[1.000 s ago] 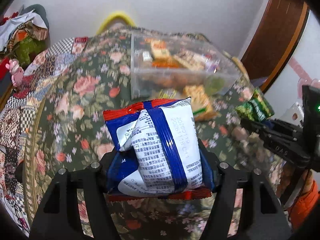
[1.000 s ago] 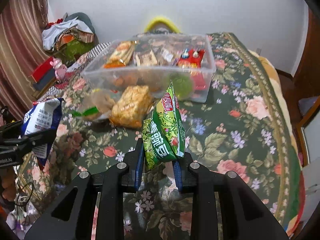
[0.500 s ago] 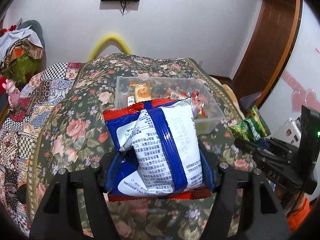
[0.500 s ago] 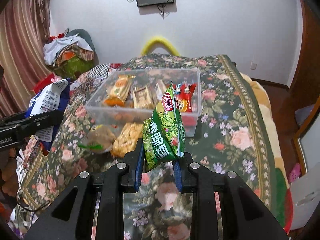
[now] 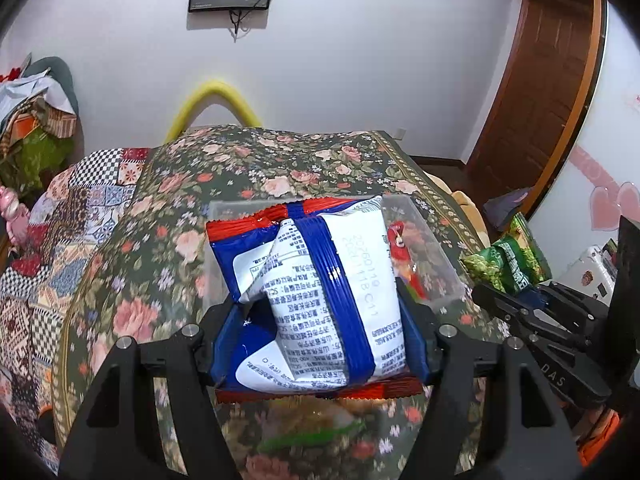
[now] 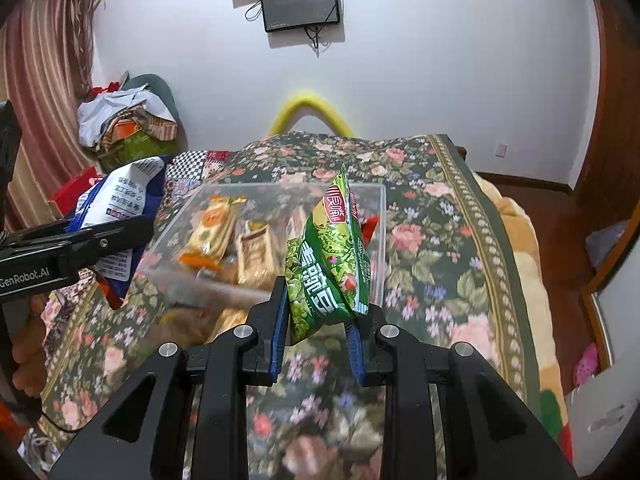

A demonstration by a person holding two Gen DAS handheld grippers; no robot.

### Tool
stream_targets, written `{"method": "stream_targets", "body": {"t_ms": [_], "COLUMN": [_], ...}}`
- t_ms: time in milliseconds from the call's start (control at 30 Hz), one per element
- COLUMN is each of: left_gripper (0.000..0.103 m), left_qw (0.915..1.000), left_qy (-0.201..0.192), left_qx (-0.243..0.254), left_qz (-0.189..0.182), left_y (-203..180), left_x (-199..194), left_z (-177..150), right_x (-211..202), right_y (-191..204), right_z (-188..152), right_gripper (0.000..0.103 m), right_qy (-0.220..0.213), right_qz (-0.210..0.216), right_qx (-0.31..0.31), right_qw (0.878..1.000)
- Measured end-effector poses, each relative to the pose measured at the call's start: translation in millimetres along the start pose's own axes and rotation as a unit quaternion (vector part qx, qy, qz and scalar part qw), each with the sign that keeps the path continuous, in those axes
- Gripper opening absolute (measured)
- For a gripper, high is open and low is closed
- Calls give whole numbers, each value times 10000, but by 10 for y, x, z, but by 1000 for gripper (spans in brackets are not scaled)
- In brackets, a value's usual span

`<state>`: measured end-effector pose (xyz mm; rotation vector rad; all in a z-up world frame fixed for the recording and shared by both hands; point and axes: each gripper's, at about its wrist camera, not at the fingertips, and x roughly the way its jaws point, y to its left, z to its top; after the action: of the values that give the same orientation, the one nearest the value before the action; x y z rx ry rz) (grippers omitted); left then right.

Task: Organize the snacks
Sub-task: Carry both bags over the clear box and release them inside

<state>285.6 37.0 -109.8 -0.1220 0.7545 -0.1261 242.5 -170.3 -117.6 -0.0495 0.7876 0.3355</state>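
gripping a blue-and-white snack bag (image 5: 320,300) in the left gripper (image 5: 320,344), jaws half spread and pressing its sides, above the clear bin (image 6: 376,208) on the floral cloth (image 6: 432,240); further right, pinching a green snack packet (image 6: 326,264) upright in the right gripper (image 6: 318,332), jaws nearly closed, near the bin's front.
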Motion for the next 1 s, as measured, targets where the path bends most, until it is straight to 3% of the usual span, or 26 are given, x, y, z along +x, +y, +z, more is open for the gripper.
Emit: {"method": "stream_targets", "body": {"t_ms": [267,467,1000], "left_gripper": [67,67,67], "left_qw": [9997,9989,9954], "left_qy": [149,459,880], "left_qx": [140,-101,-216], "left_qz": [95,70,316], "left_y": [-38,67,169], "left_x": [437,815,1325], "left_z": [239,375,541], "right_x": [328,556,981], "right_y": [-45,-17,-20], "right_z": [141,271,307], "right_gripper": [23,24,24], "right_qy": [93,178,519], "right_qz": [-52,34,0], "right_qx": [65,-10,-35], "right_qw": [9999,9998,9986]}}
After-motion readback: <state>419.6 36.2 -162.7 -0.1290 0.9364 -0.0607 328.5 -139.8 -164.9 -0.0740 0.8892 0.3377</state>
